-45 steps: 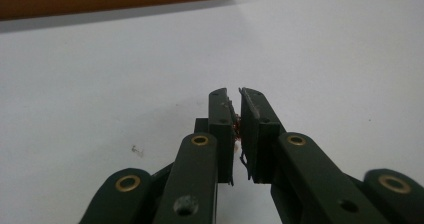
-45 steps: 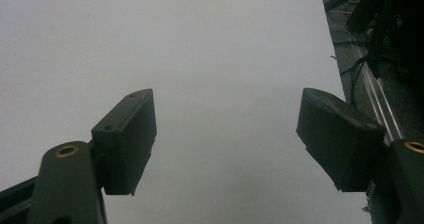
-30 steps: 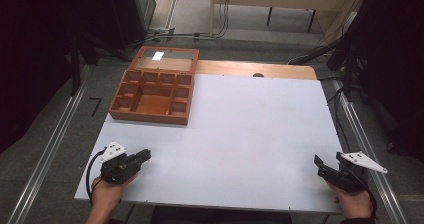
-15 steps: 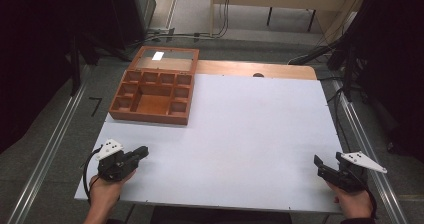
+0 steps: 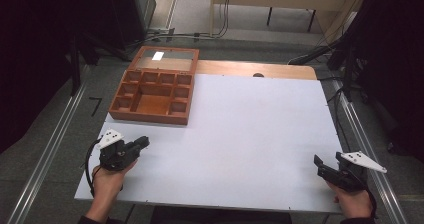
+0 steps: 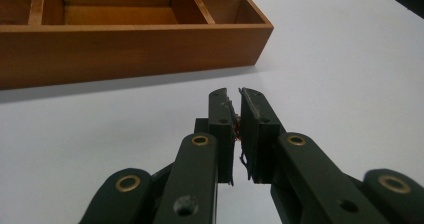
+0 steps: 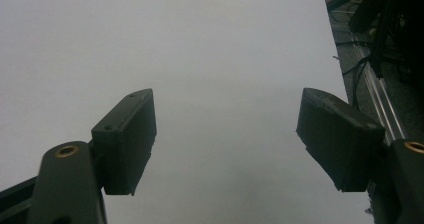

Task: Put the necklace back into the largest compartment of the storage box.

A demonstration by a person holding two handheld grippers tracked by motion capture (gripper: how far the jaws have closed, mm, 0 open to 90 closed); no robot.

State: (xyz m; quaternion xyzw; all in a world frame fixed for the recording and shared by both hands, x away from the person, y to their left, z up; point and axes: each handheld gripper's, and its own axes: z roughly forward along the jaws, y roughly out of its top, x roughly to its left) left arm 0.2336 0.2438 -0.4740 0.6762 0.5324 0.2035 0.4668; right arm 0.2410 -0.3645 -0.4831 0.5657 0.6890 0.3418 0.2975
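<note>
My left claw [image 5: 141,143] sits at the near left corner of the table [image 5: 250,134], its jaws pressed almost together with nothing between them. My right claw [image 5: 318,162] rests at the near right edge, jaws spread wide over bare white tabletop, holding nothing. Just beyond my left claw, at the far left, lies the wooden box [image 5: 153,97]. Its central well and the small compartments around it look empty. Its lid [image 5: 165,59] stands open at the far side.
</note>
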